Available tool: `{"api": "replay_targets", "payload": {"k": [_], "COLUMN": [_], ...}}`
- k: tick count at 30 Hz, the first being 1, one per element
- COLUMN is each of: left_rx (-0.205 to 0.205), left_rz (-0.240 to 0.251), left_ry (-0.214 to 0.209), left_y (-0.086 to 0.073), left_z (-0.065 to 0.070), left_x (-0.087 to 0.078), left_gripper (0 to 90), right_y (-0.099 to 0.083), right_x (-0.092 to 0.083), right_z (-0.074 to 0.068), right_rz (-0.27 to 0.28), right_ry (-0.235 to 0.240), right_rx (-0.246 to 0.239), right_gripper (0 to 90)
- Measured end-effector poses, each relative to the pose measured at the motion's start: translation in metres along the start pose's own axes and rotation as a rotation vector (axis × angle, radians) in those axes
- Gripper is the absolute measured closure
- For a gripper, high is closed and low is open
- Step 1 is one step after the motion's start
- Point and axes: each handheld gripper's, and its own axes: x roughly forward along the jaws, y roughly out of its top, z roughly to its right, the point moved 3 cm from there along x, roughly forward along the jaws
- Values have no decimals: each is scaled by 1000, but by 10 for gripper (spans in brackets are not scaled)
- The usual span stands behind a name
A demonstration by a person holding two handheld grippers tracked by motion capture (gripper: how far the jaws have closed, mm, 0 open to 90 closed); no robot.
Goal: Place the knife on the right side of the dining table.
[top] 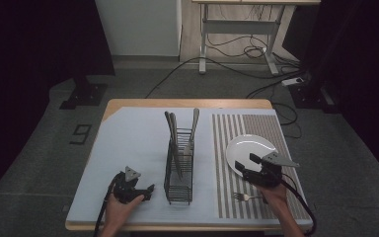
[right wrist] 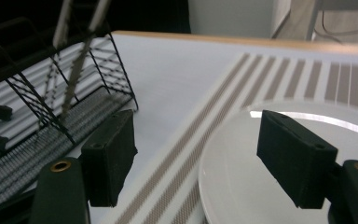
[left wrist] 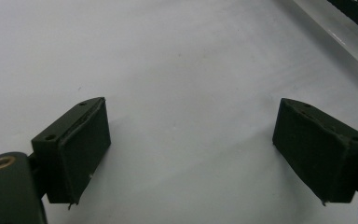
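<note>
A black wire rack (top: 179, 168) stands mid-table with several pieces of cutlery (top: 193, 129) upright in it; the rack (right wrist: 51, 112) also shows at the left of the right gripper view. A white plate (top: 251, 150) lies on the striped mat (top: 256, 123), and a fork (top: 246, 197) lies on the mat near the front edge. My right gripper (top: 247, 165) hovers open over the plate's (right wrist: 261, 186) near left rim, nothing between its jaws. My left gripper (top: 146, 191) rests low, open, left of the rack, above bare light-blue mat (left wrist: 186, 93).
The light-blue mat (top: 128, 143) covers the wooden table (top: 187, 103). Beyond the table are a desk frame (top: 237, 39), floor cables (top: 217, 69) and a black stand base (top: 85, 94). A number marker (top: 81, 133) lies on the floor at left.
</note>
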Motion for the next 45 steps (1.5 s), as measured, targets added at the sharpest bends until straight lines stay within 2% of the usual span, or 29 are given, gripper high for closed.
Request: {"api": "replay_targets", "payload": {"k": [2, 6, 9, 11, 12, 17, 25, 35, 45], "left_rx": [0, 0, -1, -1, 0, -1, -3, -2, -4], "left_rz": [0, 0, 0, 0, 0, -1, -1, 0, 0], "left_ry": [0, 0, 0, -1, 0, -1, -2, -3, -4], "left_y": [0, 0, 0, 0, 0, 0, 0, 0, 0], "left_z": [0, 0, 0, 0, 0, 0, 0, 0, 0], "left_x": [0, 0, 0, 0, 0, 0, 0, 0, 0], "left_gripper": [107, 107, 107, 107, 107, 107, 107, 107, 106], "right_y": [16, 28, 38, 40, 44, 57, 78, 86, 93], "right_x": [1, 7, 22, 27, 35, 54, 78, 106, 129], "right_z": [-7, -14, -26, -28, -32, -41, -56, -58, -58], "right_rz": [26, 29, 11, 8, -2, -10, -11, -26, -37], "right_ry": [19, 33, 41, 44, 51, 75, 120, 137, 175], "right_rx": [-5, -12, -57, -57, -63, -71, -79, -82, -57], "right_gripper": [285, 287, 290, 291, 294, 303, 338, 369, 385]}}
